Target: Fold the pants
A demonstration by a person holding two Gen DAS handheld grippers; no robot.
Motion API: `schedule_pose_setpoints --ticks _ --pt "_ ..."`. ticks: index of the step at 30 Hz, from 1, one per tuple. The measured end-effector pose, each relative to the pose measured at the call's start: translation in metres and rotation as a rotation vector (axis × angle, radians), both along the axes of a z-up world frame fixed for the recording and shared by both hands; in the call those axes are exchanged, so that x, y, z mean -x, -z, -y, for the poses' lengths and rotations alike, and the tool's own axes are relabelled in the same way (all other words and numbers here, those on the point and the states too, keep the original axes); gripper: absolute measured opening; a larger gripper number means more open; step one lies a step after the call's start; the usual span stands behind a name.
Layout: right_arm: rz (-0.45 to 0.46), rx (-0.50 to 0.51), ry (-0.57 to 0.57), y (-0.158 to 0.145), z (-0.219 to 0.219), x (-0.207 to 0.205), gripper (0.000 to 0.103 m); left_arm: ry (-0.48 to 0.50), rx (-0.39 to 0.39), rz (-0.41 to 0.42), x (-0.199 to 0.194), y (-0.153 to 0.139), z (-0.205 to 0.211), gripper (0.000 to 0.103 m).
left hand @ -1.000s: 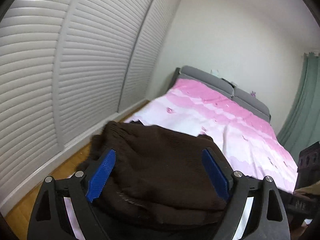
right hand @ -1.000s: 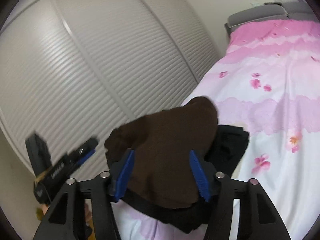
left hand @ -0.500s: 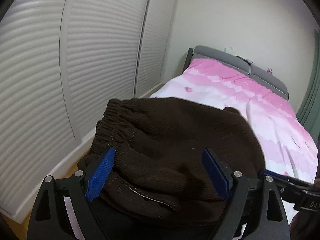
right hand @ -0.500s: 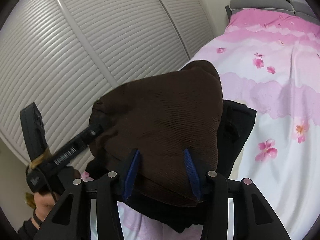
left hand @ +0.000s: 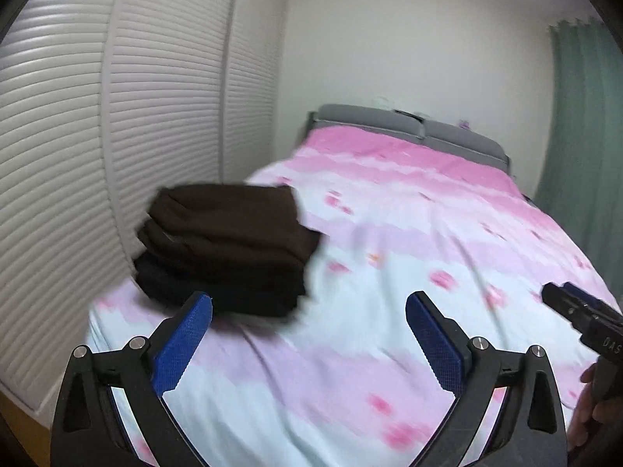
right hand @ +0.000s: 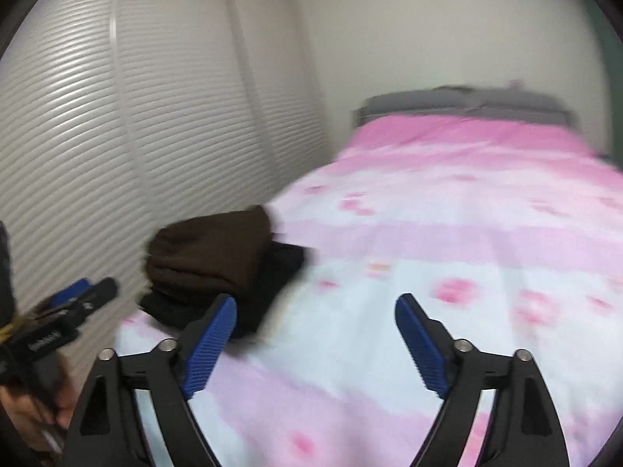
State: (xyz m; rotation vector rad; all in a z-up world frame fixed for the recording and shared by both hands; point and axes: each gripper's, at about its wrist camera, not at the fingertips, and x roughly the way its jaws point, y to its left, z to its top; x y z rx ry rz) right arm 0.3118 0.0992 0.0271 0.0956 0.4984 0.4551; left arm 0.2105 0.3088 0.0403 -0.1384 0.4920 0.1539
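The brown pants [left hand: 229, 229] are seen folded into a compact bundle, laid on top of a darker folded garment [left hand: 218, 292] at the near left corner of the bed [left hand: 428, 233], just beside the louvred wardrobe doors [left hand: 78, 155]. The left gripper [left hand: 309, 340] is held above the pink floral bedcover, its blue pads [left hand: 183, 346] spread wide with nothing caught between them and nothing touched; the stack lies just beyond its left finger. The right gripper [right hand: 315, 344] is likewise held wide apart and empty, aimed along the bed toward the grey headboard [right hand: 463, 103], with the stack off to its left. In the left wrist view, the tip of the right gripper and part of the hand carrying it are shown at the right edge, and a green curtain [left hand: 584, 155] is visible. In the right wrist view, the left gripper is shown at the left edge, gripped by a hand [right hand: 35, 408]. Both views are blurred.
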Motion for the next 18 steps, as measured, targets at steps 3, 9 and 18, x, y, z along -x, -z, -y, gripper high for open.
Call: schedule_pose_setpoints --ticks 3,9,18 --pt "-0.004 0.042 0.140 0.002 0.086 0.060 0.089 0.076 -0.011 -0.028 0.035 0.011 0.078 0.101" --pt "0.007 0.145 0.366 0.001 0.227 0.171 0.090 0.202 -0.039 -0.023 0.095 0.009 0.193 0.101" --pt "0.031 0.192 0.476 -0.017 0.318 0.273 0.093 0.243 -0.074 -0.018 0.164 0.006 0.268 0.101"
